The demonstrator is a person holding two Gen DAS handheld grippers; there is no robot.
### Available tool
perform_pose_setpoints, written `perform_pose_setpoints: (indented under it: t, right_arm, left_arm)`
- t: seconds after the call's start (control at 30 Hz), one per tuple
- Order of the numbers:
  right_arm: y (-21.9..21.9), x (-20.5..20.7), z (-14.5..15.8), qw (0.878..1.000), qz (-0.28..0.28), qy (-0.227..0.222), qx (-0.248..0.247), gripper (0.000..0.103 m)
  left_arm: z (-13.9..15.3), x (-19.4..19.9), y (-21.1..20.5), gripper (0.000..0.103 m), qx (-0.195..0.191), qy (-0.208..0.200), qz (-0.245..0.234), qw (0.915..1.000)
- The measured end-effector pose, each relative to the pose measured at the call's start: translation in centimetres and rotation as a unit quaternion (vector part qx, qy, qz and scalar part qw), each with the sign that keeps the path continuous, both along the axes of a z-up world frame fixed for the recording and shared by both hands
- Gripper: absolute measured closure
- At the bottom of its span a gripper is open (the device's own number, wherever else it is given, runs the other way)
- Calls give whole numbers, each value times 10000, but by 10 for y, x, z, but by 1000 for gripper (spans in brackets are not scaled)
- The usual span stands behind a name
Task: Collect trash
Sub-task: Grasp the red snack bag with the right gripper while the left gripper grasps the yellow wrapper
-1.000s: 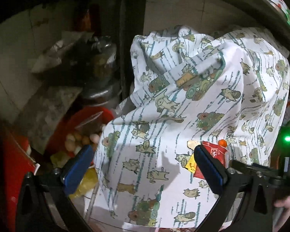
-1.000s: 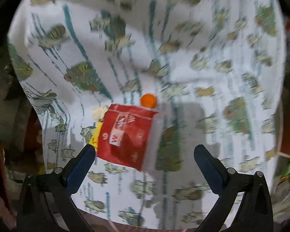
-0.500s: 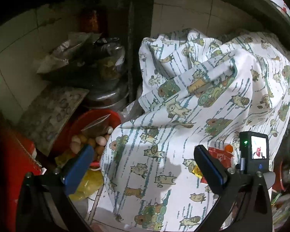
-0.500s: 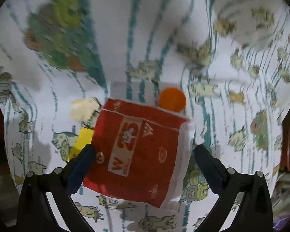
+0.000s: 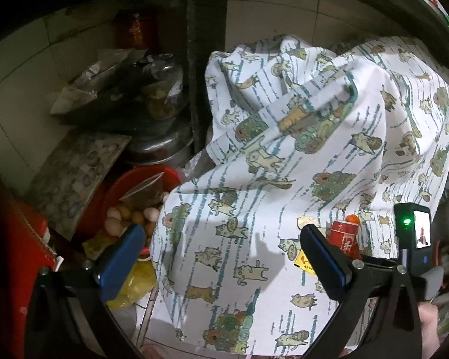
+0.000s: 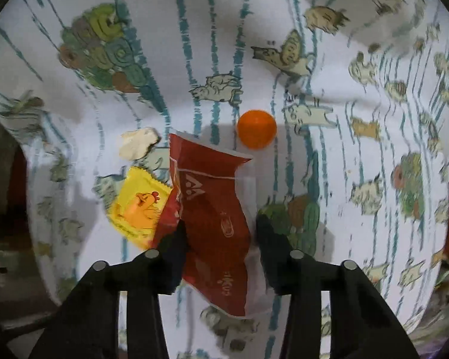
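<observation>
The right hand-held gripper pinches the red wrapper, which half hides a yellow packet; the left hand-held gripper gapes wide.

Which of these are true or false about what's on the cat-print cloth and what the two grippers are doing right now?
1. The right gripper has its fingers closed on the red wrapper. True.
2. The orange ball sits inside the red basin. False: it rests on the printed cloth, just beyond the wrapper.
3. The yellow packet lies partly under the red wrapper's edge. True.
4. The left gripper is holding the yellow packet. False: its fingers are spread open and hold nothing.
5. The red basin holds eggs. True.
</observation>
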State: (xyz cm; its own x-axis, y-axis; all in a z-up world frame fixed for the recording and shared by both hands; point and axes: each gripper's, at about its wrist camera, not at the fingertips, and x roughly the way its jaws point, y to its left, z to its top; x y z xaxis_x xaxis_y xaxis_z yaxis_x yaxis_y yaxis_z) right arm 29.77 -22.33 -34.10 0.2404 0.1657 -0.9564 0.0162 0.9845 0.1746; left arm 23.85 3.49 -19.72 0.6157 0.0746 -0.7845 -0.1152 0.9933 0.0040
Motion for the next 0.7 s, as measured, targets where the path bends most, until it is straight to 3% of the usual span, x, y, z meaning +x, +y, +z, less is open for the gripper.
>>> perform_pose_setpoints:
  t: [0.27,0.37,0.47,0.53,0.7]
  right_arm:
    - [-44,-37,46,9984,20,-560,58,59]
    - [-61,-41,65,9973,-3,-732,-31,59]
    - [-74,-33,74,9968,-99,-789,-100,59]
    - [-83,-30,71,9963,-227,-819,-151,59]
    - [-106,-30,59,9969,-422,-622,-235,59]
  left_arm:
    - [-8,1,-20,0,169,115,-309,9993]
    - [-24,15,-36,0,99,462,-681,9966]
    - [-54,35,-59,0,41,1017,-1205,9875]
    - [-79,48,-77,0,-6,1501,-1615,9754]
    - [-119,66,-101,1,-94,1959,-1687,9659]
